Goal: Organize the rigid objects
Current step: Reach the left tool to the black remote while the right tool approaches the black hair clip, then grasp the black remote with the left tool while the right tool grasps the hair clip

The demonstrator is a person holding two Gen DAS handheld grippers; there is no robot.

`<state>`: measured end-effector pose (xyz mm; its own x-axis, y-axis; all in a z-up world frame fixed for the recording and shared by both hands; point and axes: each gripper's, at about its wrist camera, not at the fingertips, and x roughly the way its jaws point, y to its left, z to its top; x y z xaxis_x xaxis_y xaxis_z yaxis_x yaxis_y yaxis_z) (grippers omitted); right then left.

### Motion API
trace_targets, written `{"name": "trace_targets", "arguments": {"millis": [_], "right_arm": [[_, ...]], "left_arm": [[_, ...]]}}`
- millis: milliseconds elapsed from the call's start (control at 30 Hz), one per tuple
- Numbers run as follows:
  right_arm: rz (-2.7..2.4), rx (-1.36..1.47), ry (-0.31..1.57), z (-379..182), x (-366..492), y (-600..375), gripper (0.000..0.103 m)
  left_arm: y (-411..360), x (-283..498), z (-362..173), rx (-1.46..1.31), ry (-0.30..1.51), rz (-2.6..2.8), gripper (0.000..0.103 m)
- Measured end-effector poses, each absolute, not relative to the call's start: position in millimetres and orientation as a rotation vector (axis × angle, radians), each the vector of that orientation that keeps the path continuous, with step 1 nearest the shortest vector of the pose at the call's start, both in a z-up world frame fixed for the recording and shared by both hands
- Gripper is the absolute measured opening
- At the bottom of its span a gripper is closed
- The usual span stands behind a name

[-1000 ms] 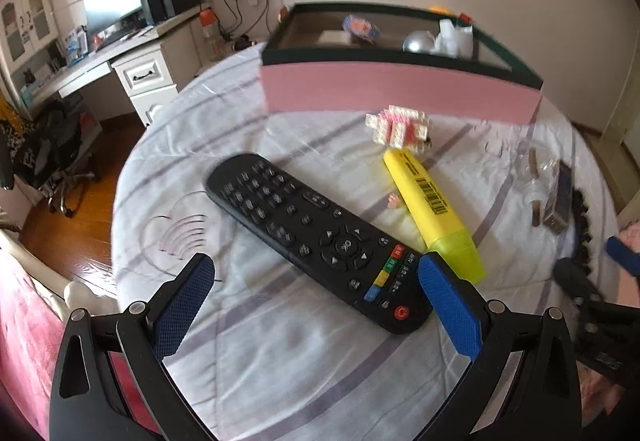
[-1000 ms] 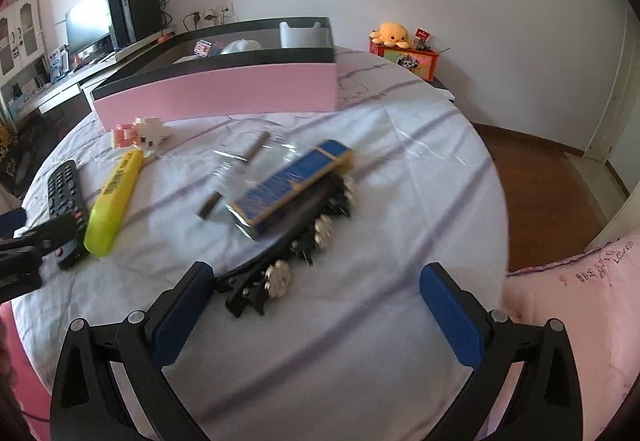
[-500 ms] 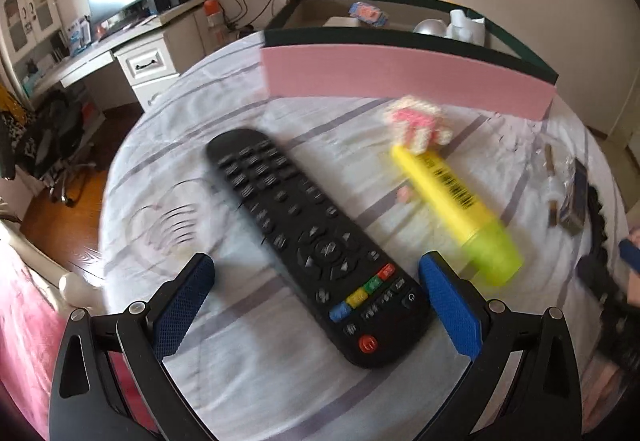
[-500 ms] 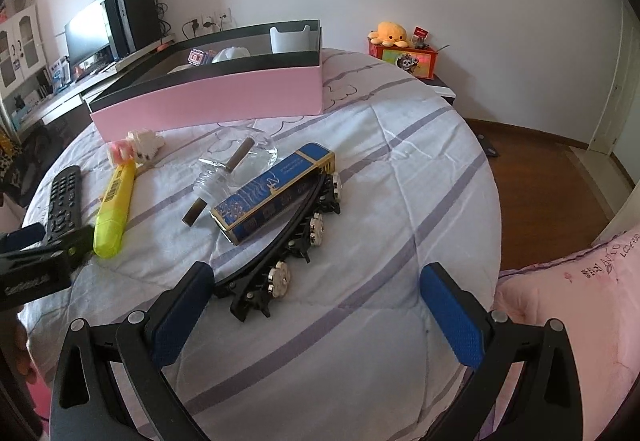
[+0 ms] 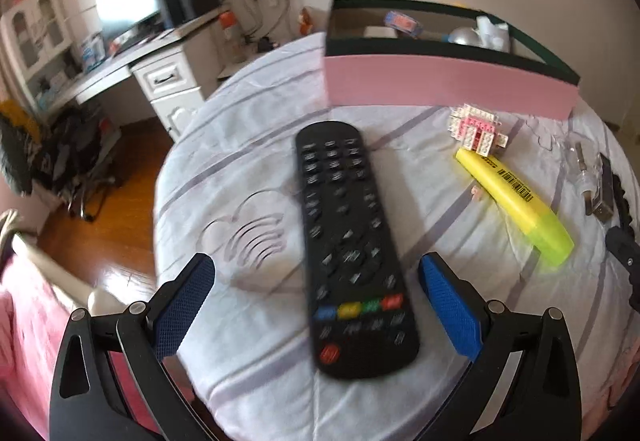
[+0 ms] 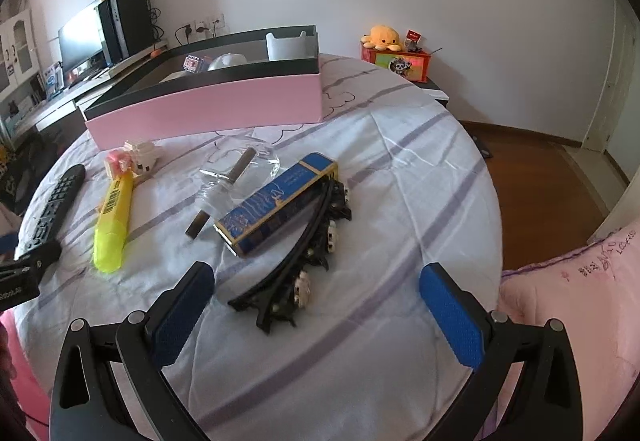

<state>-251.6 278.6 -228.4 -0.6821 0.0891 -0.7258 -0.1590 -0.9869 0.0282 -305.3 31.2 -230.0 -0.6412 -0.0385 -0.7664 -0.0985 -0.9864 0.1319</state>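
One remote point(image 5: 352, 245), one highlighter point(image 5: 516, 201), one box point(image 5: 448, 89)

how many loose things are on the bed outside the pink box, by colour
Black: 2, long black remote control, black curved hair clip set
Yellow: 1, yellow highlighter marker
Blue: 1, blue and gold rectangular box
Pink-white: 1, brick toy
Clear: 1, glass bottle
Total: 6

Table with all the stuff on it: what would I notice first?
Probably the black remote, lying right between the open left gripper fingers. Next the yellow highlighter beside it, and the long pink box at the table's far edge.
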Motion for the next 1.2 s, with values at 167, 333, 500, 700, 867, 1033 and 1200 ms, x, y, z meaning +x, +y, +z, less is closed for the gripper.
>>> {"name": "trace_targets", "arguments": {"millis": [167,333,500,700,867,1033,1200], "right_arm": [[2.765,-1.187,0.135,-229,-254,287,0.089],[2.773,-1.199,0.125,-224,-252,295,0.045],[2.771,-1.212,0.145,-222,-253,304,0.036],[2.74,-1.175,0.123,-222,-264,302,0.044],[2.756,-1.208,0.105,-223,-275,303,0.039],[2.784,-1.231,0.109,-221,-275,303,0.024],[2.809,-1.241,0.142,-221,-273,306,0.019]], "left_arm": [[30,-314,-227,-1.268,0.157,2.732,0.073],[31,-314,-225,-1.237,0.164,2.695,0.051],[27,-315,-225,-1.227,0.155,2.679,0.051],[28,-322,-226,-1.238,0.154,2.691,0.054],[28,-329,-227,-1.253,0.144,2.686,0.06],[27,-332,-226,-1.265,0.131,2.678,0.055],[26,-330,-225,-1.24,0.138,2.688,0.046]]}}
